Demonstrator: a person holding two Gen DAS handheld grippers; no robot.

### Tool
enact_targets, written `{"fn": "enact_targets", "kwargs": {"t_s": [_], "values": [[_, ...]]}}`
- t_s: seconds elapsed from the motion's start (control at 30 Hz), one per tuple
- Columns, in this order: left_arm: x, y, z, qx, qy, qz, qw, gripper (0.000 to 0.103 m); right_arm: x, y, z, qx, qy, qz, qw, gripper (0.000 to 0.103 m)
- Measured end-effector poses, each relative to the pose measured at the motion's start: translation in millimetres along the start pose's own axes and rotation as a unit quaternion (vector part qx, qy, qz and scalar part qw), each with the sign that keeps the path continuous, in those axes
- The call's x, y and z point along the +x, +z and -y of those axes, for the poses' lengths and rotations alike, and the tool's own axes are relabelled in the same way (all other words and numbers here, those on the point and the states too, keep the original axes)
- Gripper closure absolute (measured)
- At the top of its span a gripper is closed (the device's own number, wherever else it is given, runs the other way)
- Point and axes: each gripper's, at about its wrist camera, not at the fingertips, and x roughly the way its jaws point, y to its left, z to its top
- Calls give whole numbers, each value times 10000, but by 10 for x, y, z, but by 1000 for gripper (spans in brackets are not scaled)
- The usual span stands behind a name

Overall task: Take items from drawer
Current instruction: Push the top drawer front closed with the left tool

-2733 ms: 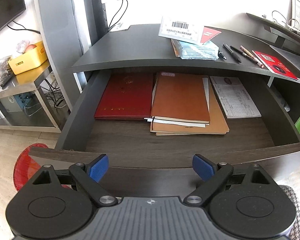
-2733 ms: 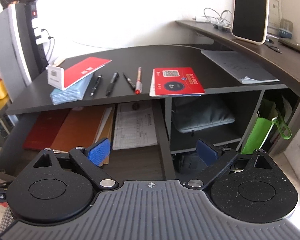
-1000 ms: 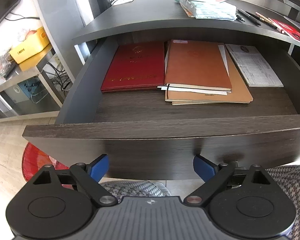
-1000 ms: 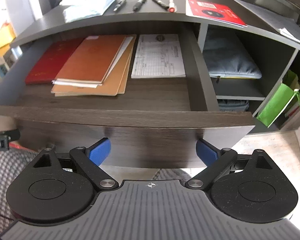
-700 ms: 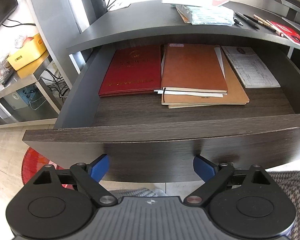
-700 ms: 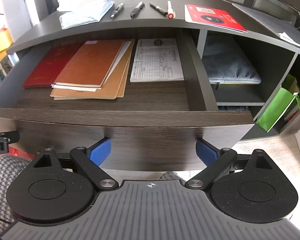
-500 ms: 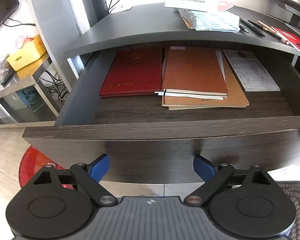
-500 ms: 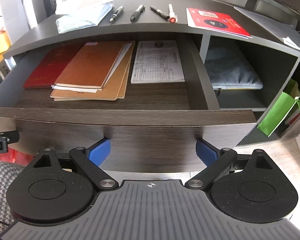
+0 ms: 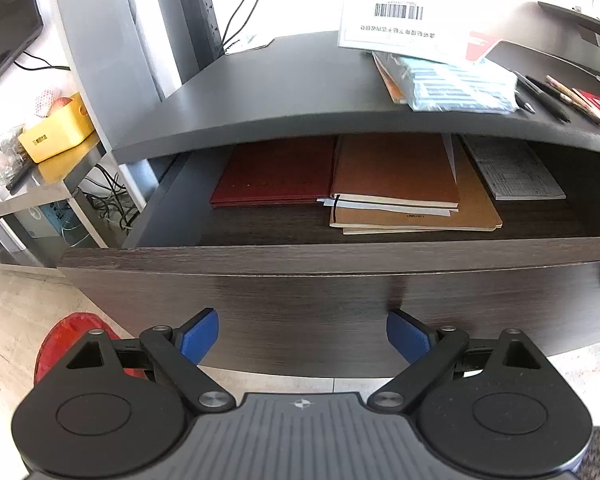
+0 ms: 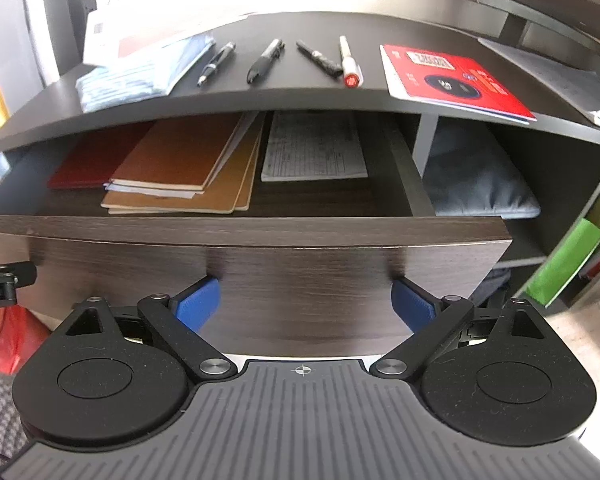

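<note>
The dark wood drawer (image 9: 340, 258) (image 10: 260, 232) stands pulled out under the desk top. Inside lie a red folder (image 9: 274, 174) (image 10: 96, 162) at the left, a stack of brown notebooks (image 9: 400, 184) (image 10: 180, 168) in the middle and a printed paper form (image 9: 512, 174) (image 10: 314, 146) at the right. My left gripper (image 9: 302, 334) is open and empty, in front of the drawer's front panel. My right gripper (image 10: 304, 304) is open and empty, also in front of the panel, further right.
On the desk top (image 9: 280, 92) lie a blue packet (image 9: 460, 88) (image 10: 140, 72), a barcoded white sheet (image 9: 400, 32), several pens (image 10: 264, 60) and a red booklet (image 10: 452, 80). A grey pouch (image 10: 476, 184) and a green bag (image 10: 568, 256) sit in shelves at the right. A yellow box (image 9: 56, 132) stands at the left.
The drawer has slid further out towards me since 2.7 s ago. Both grippers have drawn back and dropped lower in front of the drawer panel, staying open.
</note>
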Motion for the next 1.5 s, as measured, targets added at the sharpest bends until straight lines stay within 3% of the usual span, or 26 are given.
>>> {"fn": "enact_targets", "kwargs": {"t_s": [0.5,1.1,1.5], "values": [[312,264,70,-113,-131,49,9998,9,449,173,51,106,90,535,9985,3],[670,625,260,-25,16,213,9998,9,861,534,112,98,87,710,9974,3],[763,678,282,-107,-12,125,9999,10,987,601,96,74,59,779,9969,0]]}}
